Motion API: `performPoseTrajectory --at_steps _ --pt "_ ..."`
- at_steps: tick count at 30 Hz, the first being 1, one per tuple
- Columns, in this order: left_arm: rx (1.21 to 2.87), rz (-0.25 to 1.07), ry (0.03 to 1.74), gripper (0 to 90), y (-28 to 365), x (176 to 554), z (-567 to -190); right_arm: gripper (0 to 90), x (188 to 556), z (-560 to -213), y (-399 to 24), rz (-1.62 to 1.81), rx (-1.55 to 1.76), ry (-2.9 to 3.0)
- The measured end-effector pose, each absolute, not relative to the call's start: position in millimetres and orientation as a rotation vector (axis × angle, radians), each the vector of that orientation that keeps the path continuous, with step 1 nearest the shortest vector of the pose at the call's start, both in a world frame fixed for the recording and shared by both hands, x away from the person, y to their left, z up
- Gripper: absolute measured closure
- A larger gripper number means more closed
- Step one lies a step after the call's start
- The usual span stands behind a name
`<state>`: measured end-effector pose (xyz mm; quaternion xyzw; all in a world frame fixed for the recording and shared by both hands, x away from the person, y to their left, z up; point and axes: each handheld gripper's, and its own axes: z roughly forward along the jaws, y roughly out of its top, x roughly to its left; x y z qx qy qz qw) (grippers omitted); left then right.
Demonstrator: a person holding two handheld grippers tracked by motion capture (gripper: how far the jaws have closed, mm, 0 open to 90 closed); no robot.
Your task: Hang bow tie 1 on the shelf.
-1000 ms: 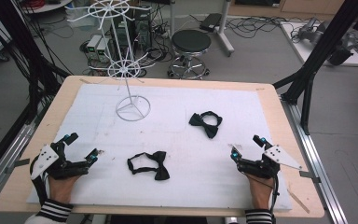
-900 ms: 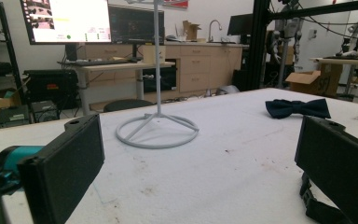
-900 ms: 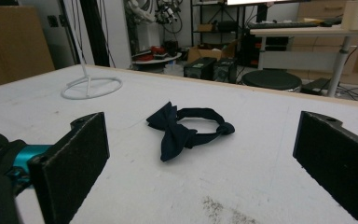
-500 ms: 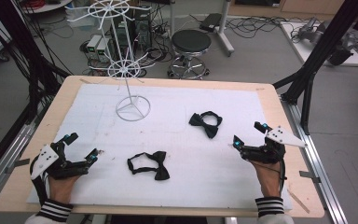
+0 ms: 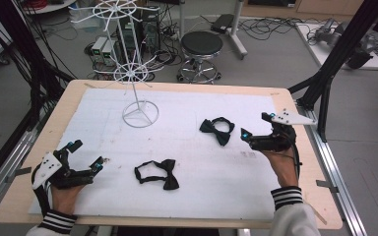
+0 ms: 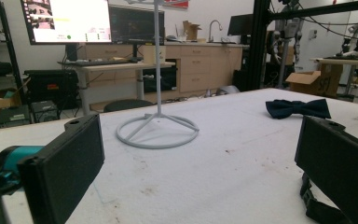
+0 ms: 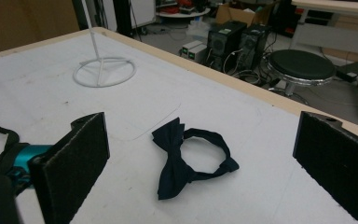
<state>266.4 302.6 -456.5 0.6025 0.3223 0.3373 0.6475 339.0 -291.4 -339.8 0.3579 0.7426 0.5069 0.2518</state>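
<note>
Two black bow ties lie on the white mat. The far bow tie (image 5: 217,130) lies just left of my right gripper (image 5: 255,125), which hovers open and aimed at it. In the right gripper view this bow tie (image 7: 186,158) lies on the mat ahead, between the wide-apart jaws of the right gripper (image 7: 205,163). The near bow tie (image 5: 157,174) lies at the front centre, to the right of my open left gripper (image 5: 86,154). Nothing sits between the pads of the left gripper (image 6: 200,168); the far bow tie (image 6: 298,108) lies farther off.
A white wire stand (image 5: 139,113) with hoop-shaped tiers rises at the back left of the mat; its pole (image 6: 158,70) and its base (image 7: 98,63) also show. The wooden table edge (image 5: 64,105) frames the mat. A black stool (image 5: 202,44) stands beyond the table.
My right gripper has moved forward across the mat, from the front edge up beside the far bow tie. The left gripper and both bow ties have stayed put.
</note>
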Motion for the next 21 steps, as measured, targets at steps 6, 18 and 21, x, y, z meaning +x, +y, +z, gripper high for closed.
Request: performPoseTrajectory --at_steps 6,18,21 --pt "1.369 0.768 0.733 1.7 302.6 266.5 -456.6 2.7 358.0 -324.2 -290.4 1.327 0.963 2.094" --pt "1.365 0.765 0.734 1.8 302.9 266.4 -456.6 2.7 389.9 -327.5 -275.0 1.224 0.964 2.264" --pt "1.365 0.764 0.735 1.8 302.9 266.4 -456.6 2.9 399.9 -330.4 -270.9 1.19 0.96 2.332"
